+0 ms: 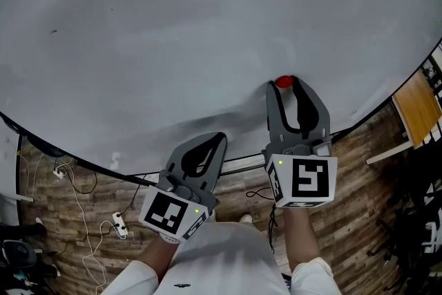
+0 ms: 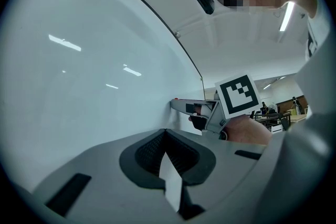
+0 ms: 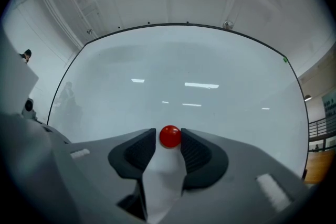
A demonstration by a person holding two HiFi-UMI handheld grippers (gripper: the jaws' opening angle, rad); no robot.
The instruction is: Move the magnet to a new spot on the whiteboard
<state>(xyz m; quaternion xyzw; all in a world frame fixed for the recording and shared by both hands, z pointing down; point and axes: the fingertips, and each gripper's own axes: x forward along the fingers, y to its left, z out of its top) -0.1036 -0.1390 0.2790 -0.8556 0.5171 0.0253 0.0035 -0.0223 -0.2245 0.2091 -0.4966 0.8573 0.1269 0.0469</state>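
Observation:
A small round red magnet (image 1: 284, 82) sticks to the large whiteboard (image 1: 173, 31), low on its right half. My right gripper (image 1: 284, 84) points at the board with the magnet (image 3: 169, 136) between its two fingertips. Both pads rest against the magnet's sides, so the gripper is shut on it. My left gripper (image 1: 219, 138) hangs lower and to the left, just off the board's bottom edge. Its tips (image 2: 165, 131) meet with nothing between them. In the left gripper view the right gripper (image 2: 181, 105) shows side-on against the board (image 2: 79, 60).
The whiteboard (image 3: 184, 71) has no writing and fills most of every view. Below its bottom rail (image 1: 235, 164) is wood flooring with loose cables and a white power strip (image 1: 119, 224). A wooden desk (image 1: 418, 107) stands at the right.

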